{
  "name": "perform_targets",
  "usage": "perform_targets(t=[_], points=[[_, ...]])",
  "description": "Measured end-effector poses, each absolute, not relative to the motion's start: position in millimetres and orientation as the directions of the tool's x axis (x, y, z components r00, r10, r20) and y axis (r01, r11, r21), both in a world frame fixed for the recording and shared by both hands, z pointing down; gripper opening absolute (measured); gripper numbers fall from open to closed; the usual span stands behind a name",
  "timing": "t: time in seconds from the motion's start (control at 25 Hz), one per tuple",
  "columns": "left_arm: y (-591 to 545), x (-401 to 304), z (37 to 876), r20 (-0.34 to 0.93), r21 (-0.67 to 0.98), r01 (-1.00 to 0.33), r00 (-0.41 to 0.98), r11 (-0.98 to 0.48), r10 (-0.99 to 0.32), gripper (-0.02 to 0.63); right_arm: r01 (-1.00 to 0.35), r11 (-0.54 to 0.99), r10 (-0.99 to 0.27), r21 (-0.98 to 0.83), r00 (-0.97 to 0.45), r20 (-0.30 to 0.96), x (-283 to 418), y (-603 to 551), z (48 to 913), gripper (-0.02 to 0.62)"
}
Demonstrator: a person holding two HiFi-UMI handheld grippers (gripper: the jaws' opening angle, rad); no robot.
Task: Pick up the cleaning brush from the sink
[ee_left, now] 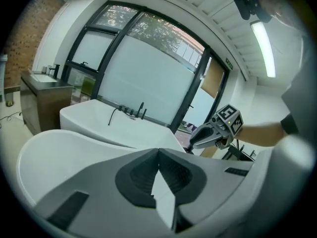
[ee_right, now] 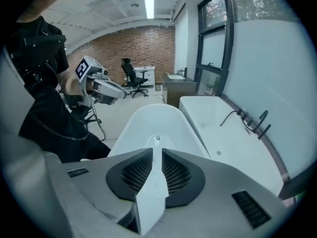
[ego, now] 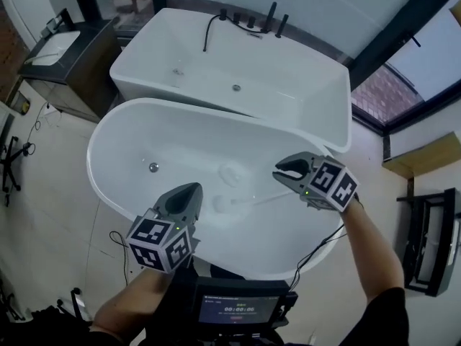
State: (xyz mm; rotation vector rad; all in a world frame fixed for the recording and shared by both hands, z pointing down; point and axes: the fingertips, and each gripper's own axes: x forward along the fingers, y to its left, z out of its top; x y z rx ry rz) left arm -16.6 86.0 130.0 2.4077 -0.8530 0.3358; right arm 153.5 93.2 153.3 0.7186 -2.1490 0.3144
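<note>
Right gripper (ego: 279, 173), jaws narrowly parted, empty, hangs inside sink's (ego: 92, 166) right rim, tilted toward cleaning brush (ego: 248, 200) lying mid-floor, apparently lining up on handle; left gripper (ego: 193, 190), jaws together, waits at near rim.

two tubs (ego: 164, 137) (ego: 288, 78), one brush (ego: 248, 202), two grippers (ego: 189, 191) (ego: 282, 171)

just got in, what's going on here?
A person leans over the near oval bathtub with a handheld gripper in each hand. A white cleaning brush lies on the tub floor, untouched. The left claw is shut and empty, hanging over the tub just left of the brush head. The right claw hangs near the handle end, slightly open with nothing between its jaws. No grasp yet.
</note>
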Motion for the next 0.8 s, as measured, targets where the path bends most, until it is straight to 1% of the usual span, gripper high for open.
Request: perform_targets(t=[0.04,0.12,0.24,0.36,0.4,0.44,0.48,0.68,0.76,0.8], points=[[80.8,-13.0,140.0,0.411,0.425,-0.655,0.755,-0.625,-0.511,0.005,-0.574,0.819,-0.349,-0.003,-0.501,0.792,155.0,89.9,172.5,0.055],[67.6,-8.1,161.9,0.429,0.422,-0.675,0.737,-0.605,-0.523,0.005,-0.534,0.843,-0.265,-0.06,-0.511,0.818,153.6,84.0,213.1,0.11],[49.8,8.1,208.5,0.475,0.421,-0.695,0.716,-0.583,-0.511,0.006,-0.48,0.872,-0.175,-0.101,-0.496,0.85,163.1,74.8,272.8,0.11],[32.8,21.4,273.3,0.522,0.449,-0.701,0.709,-0.554,-0.474,0.008,-0.476,0.868,-0.131,-0.137,-0.487,0.864,175.0,58.5,340.0,0.11],[29.9,22.8,299.5,0.537,0.462,-0.706,0.704,-0.536,-0.465,0.009,-0.477,0.866,-0.113,-0.153,-0.483,0.868,176.3,53.6,366.6,0.136],[30.2,24.5,327.2,0.557,0.472,-0.715,0.695,-0.516,-0.454,0.009,-0.474,0.864,-0.093,-0.168,-0.479,0.873,177.6,50.7,394.0,0.198],[32.5,27.5,355.2,0.58,0.478,-0.724,0.685,-0.497,-0.44,0.009,-0.469,0.865,-0.075,-0.179,-0.474,0.878,180.1,49.1,421.2,0.207],[32.9,48.6,476.4,0.663,0.502,-0.749,0.655,-0.433,-0.363,0.009,-0.414,0.893,0.003,-0.176,-0.384,0.923,204.3,45.5,546.4,0.209],[28.3,53.5,517.4,0.681,0.517,-0.759,0.645,-0.396,-0.347,0.048,-0.405,0.895,0.038,-0.189,-0.353,0.935,212.9,44.1,594.9,0.209],[26.1,55.9,536.6,0.691,0.518,-0.765,0.638,-0.382,-0.341,0.048,-0.409,0.89,0.054,-0.202,-0.345,0.937,216.9,43.6,618.1,0.209]])
